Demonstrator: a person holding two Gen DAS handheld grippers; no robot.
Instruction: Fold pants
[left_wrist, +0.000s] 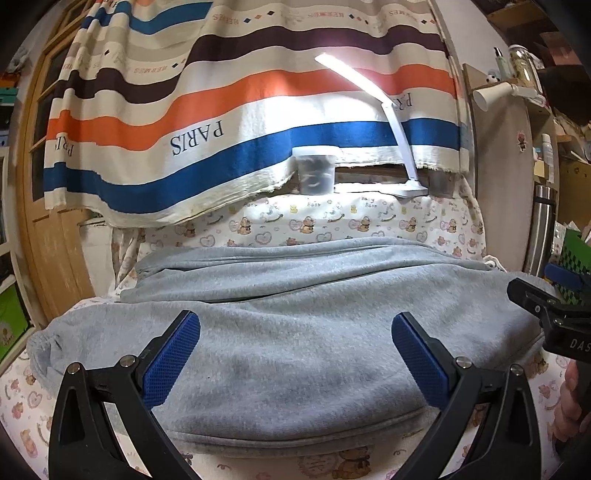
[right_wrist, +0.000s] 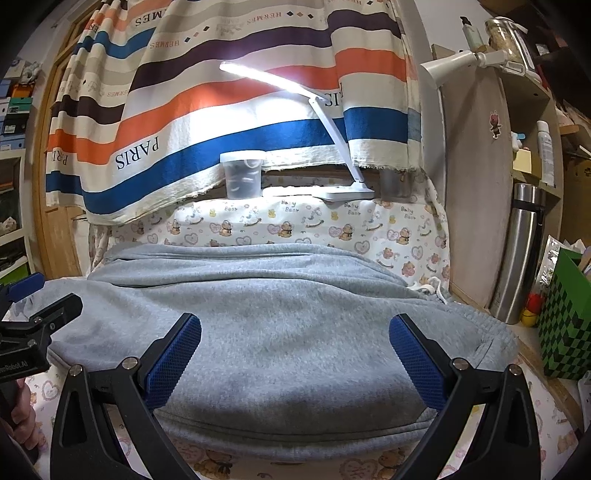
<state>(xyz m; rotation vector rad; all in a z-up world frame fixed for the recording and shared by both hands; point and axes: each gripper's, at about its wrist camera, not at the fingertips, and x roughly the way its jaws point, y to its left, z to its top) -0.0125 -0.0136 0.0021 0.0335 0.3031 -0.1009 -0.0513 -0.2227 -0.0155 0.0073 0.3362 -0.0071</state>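
Left claw (left_wrist: 295, 354): jaws spread wide, empty, poised over grey pants (left_wrist: 280, 332). Right claw (right_wrist: 295, 354): likewise spread, empty. Pants: folded lengthwise, lying across bear-print table (right_wrist: 369, 229), extending from 9 to 3 o'clock beneath both claws, waistband at 3 o'clock.

Both black plastic two-finger grippers, left (left_wrist: 295, 350) and right (right_wrist: 295, 350), carry blue textured rubber fingers (left_wrist: 171, 360), silver pivot screws, and white lettering on their bodies.
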